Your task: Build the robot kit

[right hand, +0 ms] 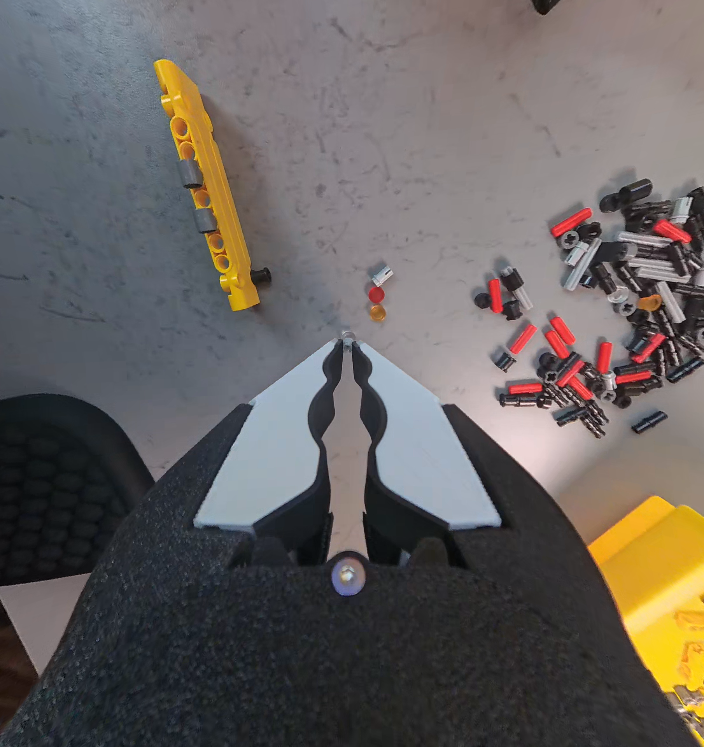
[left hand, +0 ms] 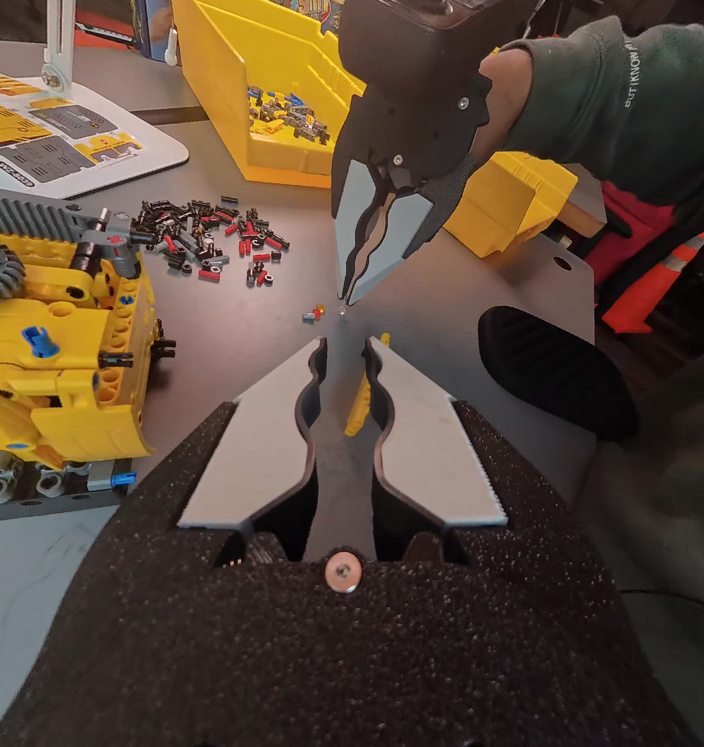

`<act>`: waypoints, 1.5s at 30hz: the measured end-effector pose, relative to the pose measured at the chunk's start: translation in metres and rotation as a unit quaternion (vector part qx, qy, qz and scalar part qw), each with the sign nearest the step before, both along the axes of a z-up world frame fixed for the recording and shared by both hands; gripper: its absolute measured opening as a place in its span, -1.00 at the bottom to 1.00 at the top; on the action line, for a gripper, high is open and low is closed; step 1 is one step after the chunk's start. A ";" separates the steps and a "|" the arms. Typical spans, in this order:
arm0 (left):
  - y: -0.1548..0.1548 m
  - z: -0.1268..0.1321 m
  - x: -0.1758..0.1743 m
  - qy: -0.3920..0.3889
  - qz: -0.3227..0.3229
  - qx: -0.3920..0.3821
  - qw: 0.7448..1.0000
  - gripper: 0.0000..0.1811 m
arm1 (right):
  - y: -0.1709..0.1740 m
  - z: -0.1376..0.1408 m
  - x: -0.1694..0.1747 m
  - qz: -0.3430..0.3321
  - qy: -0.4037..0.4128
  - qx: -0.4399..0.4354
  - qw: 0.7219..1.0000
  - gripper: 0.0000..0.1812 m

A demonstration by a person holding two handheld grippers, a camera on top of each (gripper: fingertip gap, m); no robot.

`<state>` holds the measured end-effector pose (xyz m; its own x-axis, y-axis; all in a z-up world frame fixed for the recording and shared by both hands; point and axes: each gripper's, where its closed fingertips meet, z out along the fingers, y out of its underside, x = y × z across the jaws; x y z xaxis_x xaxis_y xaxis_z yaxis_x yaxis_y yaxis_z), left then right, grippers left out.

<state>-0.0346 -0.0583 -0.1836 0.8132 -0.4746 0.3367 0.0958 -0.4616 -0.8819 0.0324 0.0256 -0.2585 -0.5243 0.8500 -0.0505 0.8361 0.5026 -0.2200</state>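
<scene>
The clear stud (right hand: 347,338) is our landmark. It sits on the grey table (right hand: 423,121), and we see the right gripper (right hand: 347,343) pinching it at the very tips. That is the risk as we judge it: the piece is tiny, smooth and caught only by the last edge of the fingers, so a small twist or a slackened squeeze could let it squirt out and roll. If it rolls, it could end up among the loose pins (right hand: 625,315) to the right of the stud, where a see-through part would be hard to find. Just beyond the stud lie an orange stud (right hand: 378,313), a red stud (right hand: 376,294) and a grey pin (right hand: 382,275), in a short row; a sideways sweep could knock them. Farther left of the stud lies the yellow beam (right hand: 205,182), well apart.

The right fingers stand almost closed, a thin slit between the tips, holding the clear stud. In the left wrist view the same gripper comes down from above onto the stud, tips at the table.

The left gripper (left hand: 345,343) stands on the near side of the stud with a narrow gap between its fingers. We see nothing held in it. The beam shows beside its right finger, but we cannot tell whether they touch. The yellow model (left hand: 59,364) stands well left of the stud, and the bin (left hand: 221,81) lies beyond it.
</scene>
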 end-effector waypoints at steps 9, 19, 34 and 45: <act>-0.001 0.000 0.001 0.010 -0.003 0.001 1.000 -0.80 | -0.002 -0.004 -0.002 0.019 -0.033 0.009 0.999 -0.96; -0.003 0.002 0.004 0.013 -0.010 0.005 1.000 -0.80 | 0.000 -0.004 -0.001 0.007 -0.032 0.008 0.999 -0.96; -0.003 -0.001 0.007 0.013 -0.015 0.001 1.000 -0.80 | 0.003 -0.004 0.002 0.009 -0.050 0.018 0.999 -0.96; -0.004 -0.001 0.007 0.015 -0.017 0.000 1.000 -0.80 | 0.005 -0.005 0.004 0.025 -0.071 0.044 0.996 -0.96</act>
<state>-0.0272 -0.0620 -0.1847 0.8061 -0.5028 0.3122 0.0532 -0.4638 -0.8843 0.0359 0.0305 -0.2632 -0.5593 0.8272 -0.0533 0.8288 0.5569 -0.0535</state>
